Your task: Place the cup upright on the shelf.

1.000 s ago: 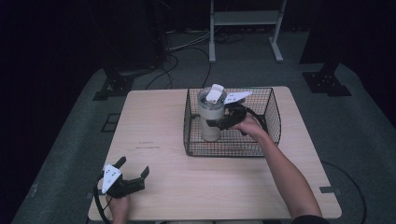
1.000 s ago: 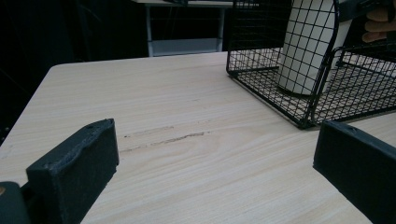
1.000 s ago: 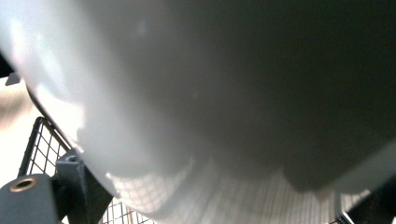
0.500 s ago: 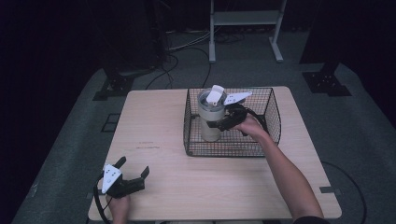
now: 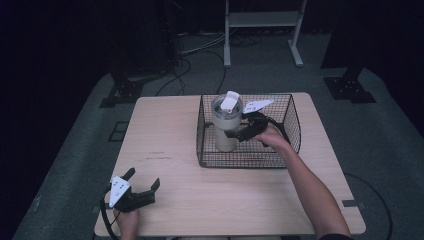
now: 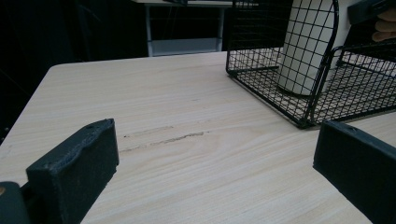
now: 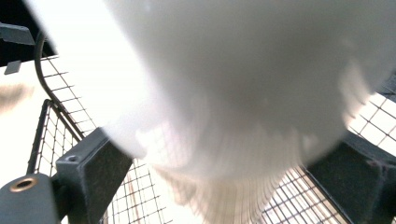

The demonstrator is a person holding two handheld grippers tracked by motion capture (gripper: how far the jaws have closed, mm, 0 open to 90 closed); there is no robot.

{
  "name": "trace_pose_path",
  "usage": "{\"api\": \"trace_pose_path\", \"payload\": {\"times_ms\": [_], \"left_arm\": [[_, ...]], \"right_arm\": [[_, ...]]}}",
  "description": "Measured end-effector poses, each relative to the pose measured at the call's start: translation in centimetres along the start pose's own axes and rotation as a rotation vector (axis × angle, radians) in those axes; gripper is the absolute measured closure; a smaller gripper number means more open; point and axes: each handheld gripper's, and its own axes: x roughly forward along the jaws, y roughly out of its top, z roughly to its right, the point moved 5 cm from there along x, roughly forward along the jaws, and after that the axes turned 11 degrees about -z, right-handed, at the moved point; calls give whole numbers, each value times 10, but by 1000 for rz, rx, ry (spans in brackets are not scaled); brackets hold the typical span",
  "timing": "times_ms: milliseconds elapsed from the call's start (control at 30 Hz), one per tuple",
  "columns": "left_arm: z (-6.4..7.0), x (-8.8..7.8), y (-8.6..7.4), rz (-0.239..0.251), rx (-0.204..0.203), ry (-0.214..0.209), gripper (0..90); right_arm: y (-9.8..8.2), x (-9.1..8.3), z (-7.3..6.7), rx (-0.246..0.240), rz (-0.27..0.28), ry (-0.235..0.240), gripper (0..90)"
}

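Note:
A tall white tumbler [image 5: 225, 127] with a lid and a white flip tab stands upright in the left half of a black wire basket [image 5: 292, 120] on the wooden table [image 5: 165, 130]. My right gripper [image 5: 231, 134] reaches into the basket from the right, and its jaws press on both sides of the tumbler [image 7: 233, 93], which is blurred by closeness. My left gripper [image 5: 143, 177] rests at the table's front left corner, open, with nothing between its jaws. From there the left gripper view looks across bare wood to the basket [image 6: 299, 121] and the tumbler [image 6: 303, 46].
The basket's right half holds nothing else that I can see. A dark scuff [image 6: 163, 139] marks the wood ahead of the left gripper. Beyond the table are a grey floor, cables and a white metal stand [image 5: 262, 20].

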Motion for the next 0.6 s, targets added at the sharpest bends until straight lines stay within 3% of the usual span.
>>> {"api": "trace_pose_path", "payload": {"times_ms": [600], "left_arm": [[0,0,0,-2,2,1,0]], "right_arm": [[0,-36,-4,6,-14,-46,81]]}}
